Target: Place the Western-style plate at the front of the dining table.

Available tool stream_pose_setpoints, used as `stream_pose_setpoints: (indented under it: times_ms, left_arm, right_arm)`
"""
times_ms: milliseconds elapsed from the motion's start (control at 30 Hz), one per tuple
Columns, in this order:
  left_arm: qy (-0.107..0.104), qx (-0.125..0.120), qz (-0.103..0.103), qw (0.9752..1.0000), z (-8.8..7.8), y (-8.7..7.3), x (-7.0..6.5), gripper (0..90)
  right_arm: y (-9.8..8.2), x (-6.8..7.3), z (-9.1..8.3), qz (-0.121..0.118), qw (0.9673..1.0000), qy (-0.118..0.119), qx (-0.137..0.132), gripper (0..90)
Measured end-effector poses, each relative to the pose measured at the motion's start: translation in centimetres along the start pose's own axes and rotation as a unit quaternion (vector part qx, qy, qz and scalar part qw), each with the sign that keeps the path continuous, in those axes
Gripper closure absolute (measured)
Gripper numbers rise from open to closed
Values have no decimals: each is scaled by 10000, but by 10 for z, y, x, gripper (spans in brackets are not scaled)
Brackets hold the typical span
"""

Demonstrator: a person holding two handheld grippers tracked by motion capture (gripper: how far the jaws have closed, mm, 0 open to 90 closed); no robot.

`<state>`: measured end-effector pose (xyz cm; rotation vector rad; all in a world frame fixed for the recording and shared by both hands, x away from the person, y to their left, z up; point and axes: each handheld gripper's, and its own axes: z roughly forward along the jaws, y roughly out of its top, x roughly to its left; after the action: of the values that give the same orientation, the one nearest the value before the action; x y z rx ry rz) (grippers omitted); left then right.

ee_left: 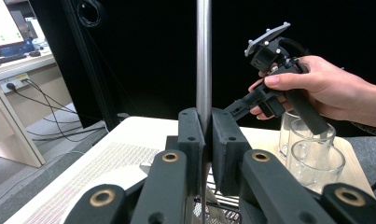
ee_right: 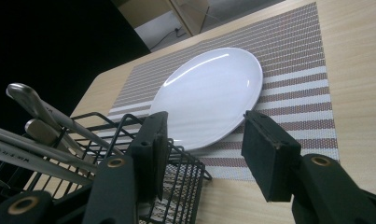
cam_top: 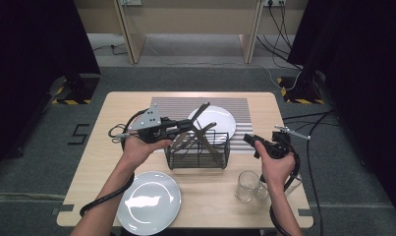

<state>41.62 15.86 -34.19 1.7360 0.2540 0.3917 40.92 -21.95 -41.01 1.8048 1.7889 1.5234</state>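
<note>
cutlery piece [ee_left: 204, 56]: clamped upright between pads of left gripper [ee_left: 204, 135], above wire basket [cam_top: 198, 150]. thin steel shaft, stiff, light, slick; likely to pivot, so grip mid-shaft, squarely. right gripper [ee_right: 202, 140]: jaws apart, empty, beside basket, facing white plate [ee_right: 209, 95].

The utensil [ee_left: 204, 56] clamped in the left gripper [ee_left: 204, 135] runs off the frame's top, its end unseen; its kind stays unclear
</note>
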Motion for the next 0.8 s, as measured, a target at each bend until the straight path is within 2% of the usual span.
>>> stream_pose_setpoints:
  times_ms: [800]
  left_arm:
    - [27,-65,-55,10000,-10,2,2,830]
  right_arm:
    - [0,0,0,-28,10000,0,-40,509]
